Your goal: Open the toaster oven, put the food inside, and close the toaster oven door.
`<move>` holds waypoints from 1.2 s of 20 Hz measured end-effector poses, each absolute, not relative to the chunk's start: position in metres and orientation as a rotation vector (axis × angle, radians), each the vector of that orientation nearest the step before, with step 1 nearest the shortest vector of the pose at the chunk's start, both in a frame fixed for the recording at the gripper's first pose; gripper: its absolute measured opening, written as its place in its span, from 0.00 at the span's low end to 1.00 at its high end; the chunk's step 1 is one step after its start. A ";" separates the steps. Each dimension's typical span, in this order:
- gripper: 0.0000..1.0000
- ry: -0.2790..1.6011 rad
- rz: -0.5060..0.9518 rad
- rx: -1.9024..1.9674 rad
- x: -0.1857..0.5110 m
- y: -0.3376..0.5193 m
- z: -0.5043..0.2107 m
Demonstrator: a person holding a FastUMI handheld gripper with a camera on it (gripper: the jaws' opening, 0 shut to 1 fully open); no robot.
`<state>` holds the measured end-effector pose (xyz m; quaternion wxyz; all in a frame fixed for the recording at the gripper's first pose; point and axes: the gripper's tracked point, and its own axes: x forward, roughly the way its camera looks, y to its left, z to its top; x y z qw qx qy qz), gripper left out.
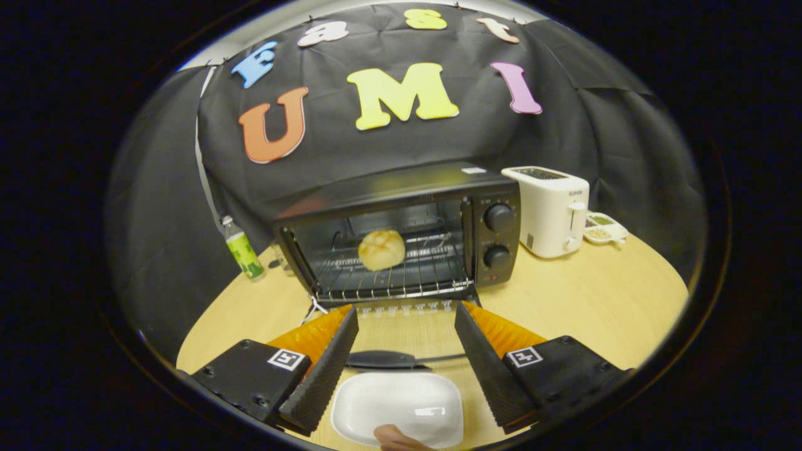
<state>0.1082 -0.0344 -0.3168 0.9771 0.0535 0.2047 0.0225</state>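
The black toaster oven [438, 188] stands on the wooden table just beyond my fingers. Its glass door [407, 335] is folded down flat toward me, and the dark handle [381, 359] lies between my fingers. A round golden bun [381, 249] rests on the wire rack [401, 282] inside the oven. My gripper [406, 312] is open, with nothing between its two black fingers [326, 369], which stand over the lowered door. A white plate [401, 407] lies bare on the table below the fingers.
A white toaster [552, 210] and a small white dish [604, 230] stand right of the oven. A green-labelled bottle [243, 250] stands to its left. A person's fingertip [395, 440] touches the plate's near rim. Bare wooden table [595, 300] spreads to the right.
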 end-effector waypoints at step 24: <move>1.00 0.558 -0.043 0.068 0.100 0.011 -0.390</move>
